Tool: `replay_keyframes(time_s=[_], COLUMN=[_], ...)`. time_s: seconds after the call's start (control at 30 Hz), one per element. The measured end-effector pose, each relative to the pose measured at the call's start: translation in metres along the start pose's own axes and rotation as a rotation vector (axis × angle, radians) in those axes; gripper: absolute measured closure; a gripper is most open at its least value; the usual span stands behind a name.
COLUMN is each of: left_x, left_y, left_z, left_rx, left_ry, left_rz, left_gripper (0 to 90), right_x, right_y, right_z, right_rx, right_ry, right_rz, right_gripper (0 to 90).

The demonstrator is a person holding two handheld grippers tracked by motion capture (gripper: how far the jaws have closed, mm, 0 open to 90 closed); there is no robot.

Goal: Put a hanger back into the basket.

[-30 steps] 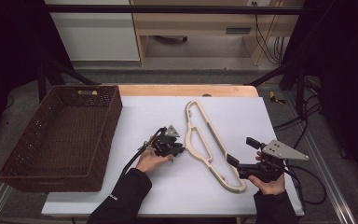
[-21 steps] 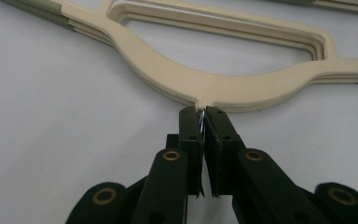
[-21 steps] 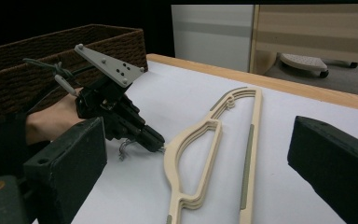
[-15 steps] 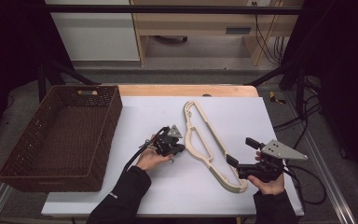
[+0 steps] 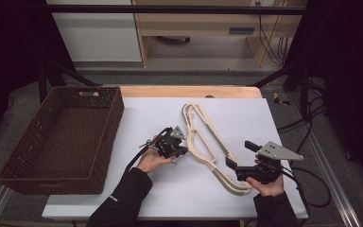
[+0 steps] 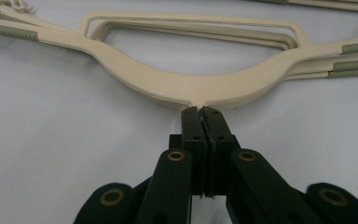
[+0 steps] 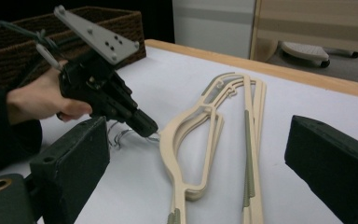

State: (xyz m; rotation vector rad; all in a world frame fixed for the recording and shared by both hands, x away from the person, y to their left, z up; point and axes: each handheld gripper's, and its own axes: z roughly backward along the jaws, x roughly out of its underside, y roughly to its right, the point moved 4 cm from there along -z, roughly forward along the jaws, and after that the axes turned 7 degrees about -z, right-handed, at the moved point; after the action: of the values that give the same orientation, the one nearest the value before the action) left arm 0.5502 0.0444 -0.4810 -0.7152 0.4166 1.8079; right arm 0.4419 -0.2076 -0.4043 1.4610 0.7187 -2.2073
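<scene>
A white table (image 5: pixel 170 189) with a wooden strip along its far edge carries the things. A brown wicker basket (image 5: pixel 61 137) sits on its left part, overhanging the left edge. A stack of cream clothes hangers (image 5: pixel 208 142) lies flat near the middle, running diagonally from the far side toward the near right corner.

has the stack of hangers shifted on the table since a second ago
No. In the high view the stack of cream hangers lies in the same place against the wicker basket and the table's far wooden edge as before.
</scene>
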Motion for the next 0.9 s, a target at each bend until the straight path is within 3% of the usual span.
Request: replay_keyframes(time_s=[0.4, 0.77, 0.9], left_x=[-0.012, -0.019, -0.021], left_y=[0.007, 0.012, 0.014], left_z=[0.012, 0.021, 0.025], left_rx=[-0.007, -0.017, -0.021], left_ry=[-0.033, -0.048, -0.046], left_rz=[0.024, 0.044, 0.052], left_gripper=[88.8, 88.8, 88.8], right_x=[0.025, 0.042, 0.052], right_y=[-0.006, -0.002, 0.0], right_z=[-0.033, -0.046, -0.054], right_rx=[-0.002, 0.02, 0.041], right_ry=[-0.162, -0.23, -0.288], right_rz=[0.023, 0.008, 0.028], right_gripper=[14.5, 23.2, 28.6])
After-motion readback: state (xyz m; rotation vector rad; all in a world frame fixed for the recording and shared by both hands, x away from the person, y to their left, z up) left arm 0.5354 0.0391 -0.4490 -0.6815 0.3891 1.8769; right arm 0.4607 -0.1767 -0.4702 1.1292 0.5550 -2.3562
